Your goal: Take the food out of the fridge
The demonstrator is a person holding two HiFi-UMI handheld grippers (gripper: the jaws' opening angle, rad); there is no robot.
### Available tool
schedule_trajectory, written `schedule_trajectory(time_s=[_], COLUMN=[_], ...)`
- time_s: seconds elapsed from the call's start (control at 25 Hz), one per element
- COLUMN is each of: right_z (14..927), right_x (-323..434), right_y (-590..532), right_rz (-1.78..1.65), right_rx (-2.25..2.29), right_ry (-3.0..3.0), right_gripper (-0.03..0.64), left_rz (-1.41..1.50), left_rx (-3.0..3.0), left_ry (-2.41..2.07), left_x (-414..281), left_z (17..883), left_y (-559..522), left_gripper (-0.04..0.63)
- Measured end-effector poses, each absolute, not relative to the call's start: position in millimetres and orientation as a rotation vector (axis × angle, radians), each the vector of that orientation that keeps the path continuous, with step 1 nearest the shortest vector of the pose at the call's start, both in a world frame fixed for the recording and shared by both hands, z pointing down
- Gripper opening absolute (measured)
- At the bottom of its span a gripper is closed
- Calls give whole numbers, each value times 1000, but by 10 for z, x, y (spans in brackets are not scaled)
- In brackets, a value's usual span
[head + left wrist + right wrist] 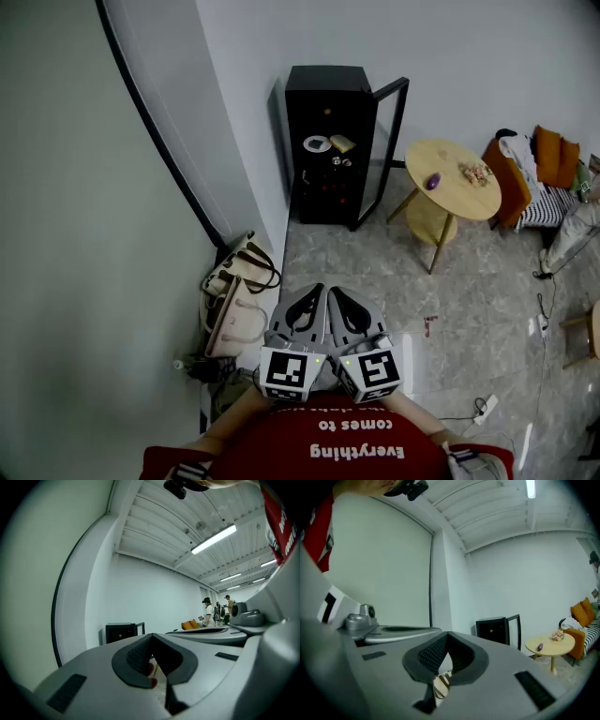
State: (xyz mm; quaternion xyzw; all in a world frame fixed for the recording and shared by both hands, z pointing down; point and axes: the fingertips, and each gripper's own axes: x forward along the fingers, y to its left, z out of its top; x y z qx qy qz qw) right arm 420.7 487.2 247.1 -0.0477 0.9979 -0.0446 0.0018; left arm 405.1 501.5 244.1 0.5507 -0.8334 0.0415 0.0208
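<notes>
Both grippers are held level at the chest, side by side and just about touching: left gripper (307, 295), right gripper (349, 298). Both sets of jaws are pressed together with nothing between them.

The black fridge (328, 103) stands against the far wall, well apart from the grippers, with its door (382, 141) swung open to the right. On the upper shelf a yellow food item (342, 142) lies just beside a white plate (317, 143). Below them are a couple of small round things (340, 161), too small to identify.

A round tabletop (450, 155) stands right of the fridge. It carries a purple item (433, 181) and a small pile of food bits (476, 172), which lie apart from each other.

Beige bags (239, 286) sit on the floor by the left wall, near the grippers.
</notes>
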Motion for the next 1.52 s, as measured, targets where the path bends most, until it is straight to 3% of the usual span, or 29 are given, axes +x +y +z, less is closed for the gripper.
schedule_trajectory(time_s=[1.08,1.52], right_z=[2808,2990], right_x=[4761,4467], right_y=[4176,3997], right_rz=[-247,-299], right_rx=[-48,-7], right_ry=[3176,3223], right_gripper=[11,11], left_rz=[167,171], left_rx=[1570,1507], left_ry=[-2579,-2543], left_x=[4602,4312], left_z=[2758,2940], left_y=[4330,4149], left_gripper=[-3,-3])
